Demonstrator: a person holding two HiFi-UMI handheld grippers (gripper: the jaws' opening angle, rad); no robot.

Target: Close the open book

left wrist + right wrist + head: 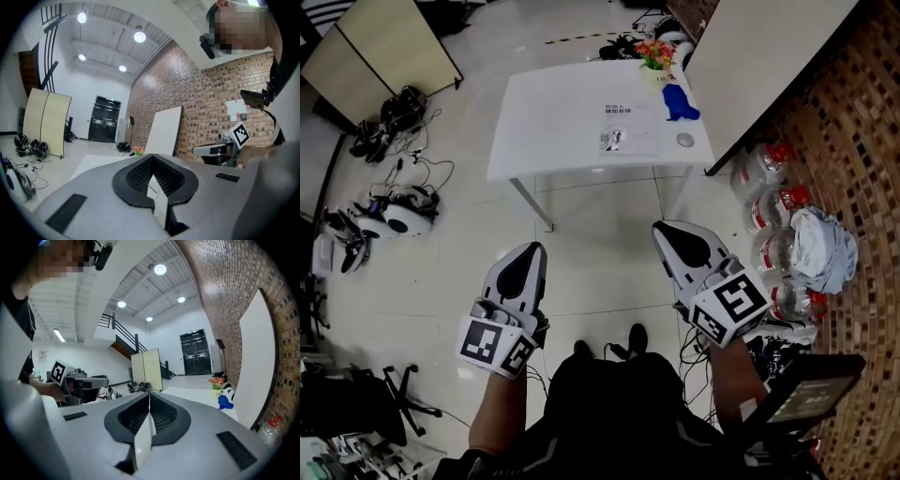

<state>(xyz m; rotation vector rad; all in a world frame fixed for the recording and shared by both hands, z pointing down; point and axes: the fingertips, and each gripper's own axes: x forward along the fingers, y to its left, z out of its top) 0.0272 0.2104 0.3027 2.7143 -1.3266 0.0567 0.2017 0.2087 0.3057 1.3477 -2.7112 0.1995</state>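
- The left gripper (532, 251) and right gripper (666, 230) both have their jaws pressed together and hold nothing, well apart from the tabletop (544, 131).
- The open book (622, 127) lies flat toward the tabletop's right side, near a blue object (680, 101).
- Move in close first, then probably slip one tip under a cover edge and fold it over.
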